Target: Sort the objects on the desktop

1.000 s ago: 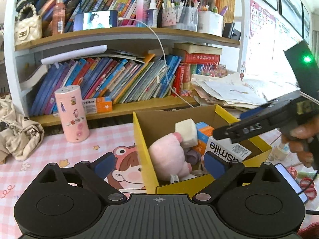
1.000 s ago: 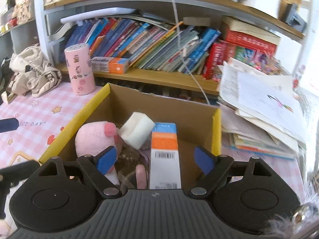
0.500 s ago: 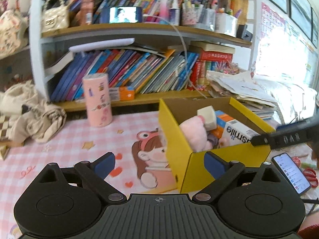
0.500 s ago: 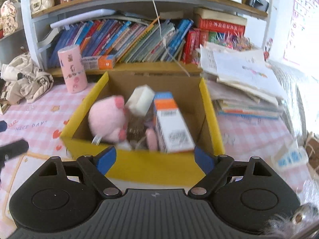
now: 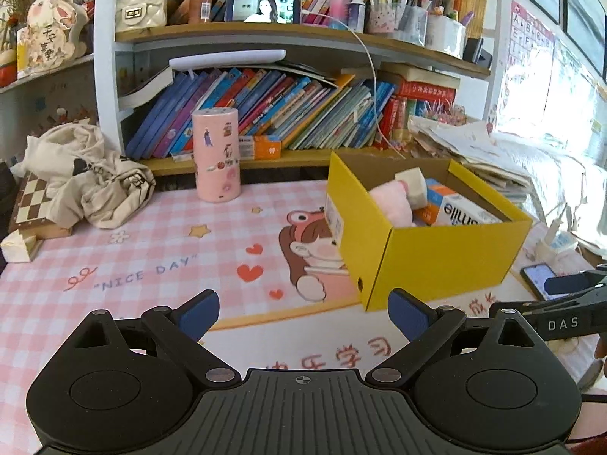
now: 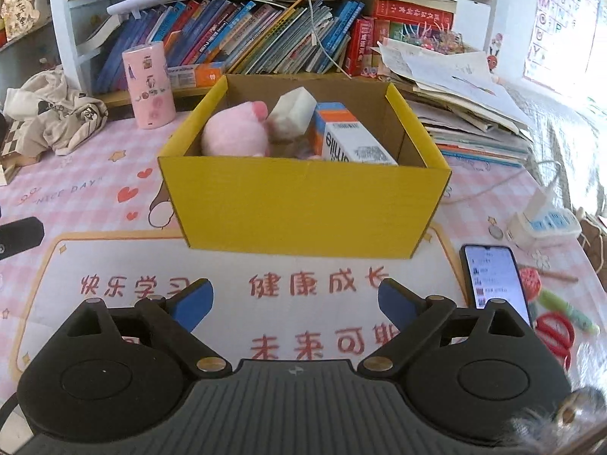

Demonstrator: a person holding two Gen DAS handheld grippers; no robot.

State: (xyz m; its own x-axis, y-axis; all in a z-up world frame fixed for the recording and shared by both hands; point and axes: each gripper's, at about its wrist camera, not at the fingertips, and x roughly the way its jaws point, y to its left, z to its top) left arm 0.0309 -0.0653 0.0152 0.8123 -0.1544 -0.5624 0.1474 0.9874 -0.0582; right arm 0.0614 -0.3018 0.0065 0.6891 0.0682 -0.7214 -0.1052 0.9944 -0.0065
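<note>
Right gripper point(image 6: 296, 303) jaws have just been opening, now wide and empty; left gripper point(image 5: 303, 313) likewise released; yellow box point(image 6: 303, 201) lies ahead of both.

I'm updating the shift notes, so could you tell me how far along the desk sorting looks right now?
Done: the pink plush toy, a white block and a toothpaste carton sit in the yellow box. In hand: nothing; the left gripper and right gripper are open and empty. Left: the phone, red scissors and pink canister remain on the desk.
</note>
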